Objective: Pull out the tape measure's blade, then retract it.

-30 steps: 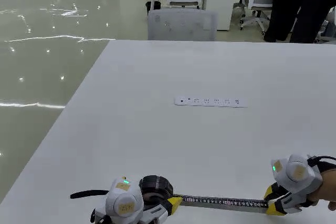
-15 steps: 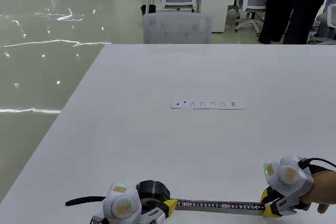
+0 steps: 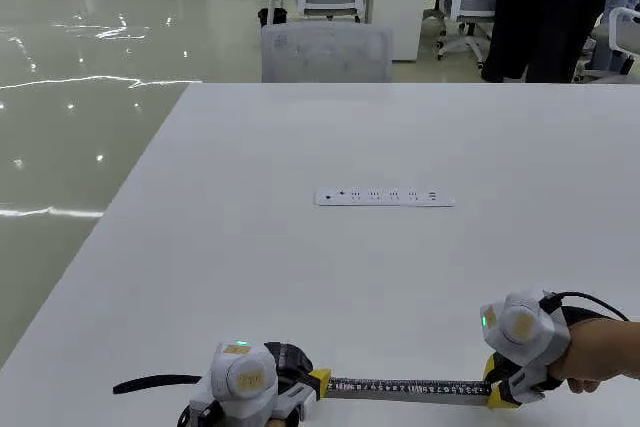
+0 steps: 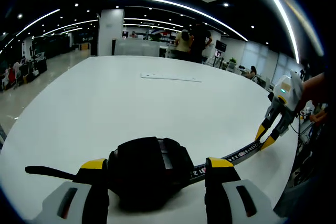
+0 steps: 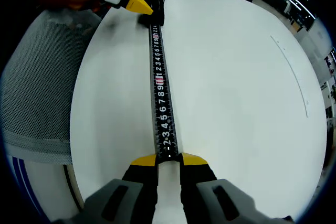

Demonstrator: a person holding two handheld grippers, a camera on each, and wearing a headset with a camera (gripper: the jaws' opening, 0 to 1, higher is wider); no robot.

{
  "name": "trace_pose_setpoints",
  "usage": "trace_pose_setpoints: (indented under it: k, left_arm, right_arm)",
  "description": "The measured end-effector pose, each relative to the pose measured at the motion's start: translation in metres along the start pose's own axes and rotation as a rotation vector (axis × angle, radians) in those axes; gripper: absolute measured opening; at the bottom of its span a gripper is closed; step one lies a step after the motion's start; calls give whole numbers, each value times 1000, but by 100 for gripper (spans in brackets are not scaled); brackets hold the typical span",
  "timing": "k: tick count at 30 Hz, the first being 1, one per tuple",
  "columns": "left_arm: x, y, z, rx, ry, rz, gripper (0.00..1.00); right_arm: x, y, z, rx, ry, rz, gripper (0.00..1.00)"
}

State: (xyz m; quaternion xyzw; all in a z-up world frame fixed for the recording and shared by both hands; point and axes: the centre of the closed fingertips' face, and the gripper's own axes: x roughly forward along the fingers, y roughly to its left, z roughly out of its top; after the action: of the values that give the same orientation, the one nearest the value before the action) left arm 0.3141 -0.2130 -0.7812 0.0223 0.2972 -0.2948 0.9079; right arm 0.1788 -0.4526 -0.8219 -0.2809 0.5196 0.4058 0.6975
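Black-cased tape measure (image 4: 149, 169) rests on the table (image 3: 400, 127), clamped in the left gripper (image 4: 157, 163), while the right gripper (image 5: 169, 158), pinching the blade (image 5: 160, 93) tip, seems slightly nearer it than before, so retraction is probably beginning.

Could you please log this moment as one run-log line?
left gripper: shut on tape measure case | right gripper: shut on blade tip | blade: drawn out over table

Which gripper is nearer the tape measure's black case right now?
Left. The left gripper has its jaws clamped on either side of the case. The right gripper pinches the end of the blade, the whole pulled-out length away.
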Motion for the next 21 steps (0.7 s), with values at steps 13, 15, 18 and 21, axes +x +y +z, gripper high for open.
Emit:
trace_pose_setpoints:
  k: [13, 15, 18, 21]
  left_arm:
    - [6, 7, -1, -33, 18, 109, 71]
    - [5, 9, -1, -28, 19, 120, 70]
    - [5, 12, -2, -22, 27, 132, 67]
    - [5, 11, -4, -6, 36, 138, 67]
  right_arm:
    - [0, -1, 0, 31, 16, -10, 13]
    - [-1, 0, 0, 35, 16, -10, 13]
    - [-1, 0, 0, 38, 18, -9, 13]
    - [0, -1, 0, 40, 18, -8, 13]
